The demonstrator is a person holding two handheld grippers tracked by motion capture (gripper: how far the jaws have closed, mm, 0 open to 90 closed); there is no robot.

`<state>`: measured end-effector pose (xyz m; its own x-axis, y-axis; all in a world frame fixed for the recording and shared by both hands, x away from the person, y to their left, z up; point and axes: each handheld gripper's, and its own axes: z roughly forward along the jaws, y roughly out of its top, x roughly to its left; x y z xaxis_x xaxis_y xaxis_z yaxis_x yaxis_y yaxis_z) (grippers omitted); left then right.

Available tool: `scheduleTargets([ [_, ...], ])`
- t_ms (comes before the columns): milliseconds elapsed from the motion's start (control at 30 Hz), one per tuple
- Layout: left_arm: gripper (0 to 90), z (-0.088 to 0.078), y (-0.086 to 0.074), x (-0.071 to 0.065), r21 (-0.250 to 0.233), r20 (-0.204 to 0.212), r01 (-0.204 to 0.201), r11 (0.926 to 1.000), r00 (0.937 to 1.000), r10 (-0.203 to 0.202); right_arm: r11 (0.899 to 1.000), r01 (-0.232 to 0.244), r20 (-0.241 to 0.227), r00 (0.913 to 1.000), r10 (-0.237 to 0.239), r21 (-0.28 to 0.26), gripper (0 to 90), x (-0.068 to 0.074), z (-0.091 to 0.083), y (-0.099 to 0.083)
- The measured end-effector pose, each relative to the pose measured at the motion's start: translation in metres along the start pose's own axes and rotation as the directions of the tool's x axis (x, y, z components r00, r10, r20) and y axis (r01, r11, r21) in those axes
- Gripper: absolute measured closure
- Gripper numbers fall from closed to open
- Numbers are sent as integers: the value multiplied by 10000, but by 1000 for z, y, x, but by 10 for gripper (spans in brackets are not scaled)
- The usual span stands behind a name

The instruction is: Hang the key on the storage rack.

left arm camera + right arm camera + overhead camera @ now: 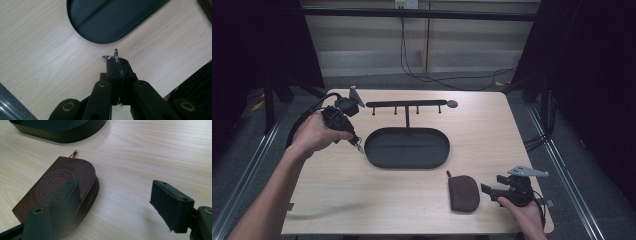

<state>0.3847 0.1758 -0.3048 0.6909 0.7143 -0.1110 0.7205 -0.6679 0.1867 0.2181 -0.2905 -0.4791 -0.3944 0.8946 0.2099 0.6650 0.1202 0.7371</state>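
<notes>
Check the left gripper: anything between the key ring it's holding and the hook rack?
Nothing visible. The left gripper is shut on the key ring, held above bare table left of the black tray. The hook rack stands behind the tray, with open space between. The brown pouch lies off to the right.

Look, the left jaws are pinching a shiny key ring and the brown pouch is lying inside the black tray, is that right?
Not quite. The left gripper does pinch the key ring, but the brown pouch is not in the black tray. It lies on the wooden table, nearer the person than the tray, beside the open right gripper. The high view shows this.
</notes>
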Motion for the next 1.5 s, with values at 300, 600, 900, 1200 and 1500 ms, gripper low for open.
scheduleTargets([
  [300,893,-3,8,-3,190,14,-107,9998,9999,107,10000,-1,-9,10000,1,-14,238,0,0,0],
  [600,893,-6,25,-3,405,-169,-166,9990,9997,173,10000,-2,-59,10000,2,0,238,0,0,0],
  [900,893,-4,44,-4,589,-212,-243,9980,9994,256,10000,12,-123,9999,-12,-8,238,0,0,0],
  [1200,892,-11,56,8,433,-30,17,9991,10000,-16,10000,29,-142,9999,-30,-13,238,0,0,0],
  [1500,892,-15,70,15,394,-17,160,9991,9999,-159,10000,-14,-167,9999,13,-39,238,0,0,0],
])
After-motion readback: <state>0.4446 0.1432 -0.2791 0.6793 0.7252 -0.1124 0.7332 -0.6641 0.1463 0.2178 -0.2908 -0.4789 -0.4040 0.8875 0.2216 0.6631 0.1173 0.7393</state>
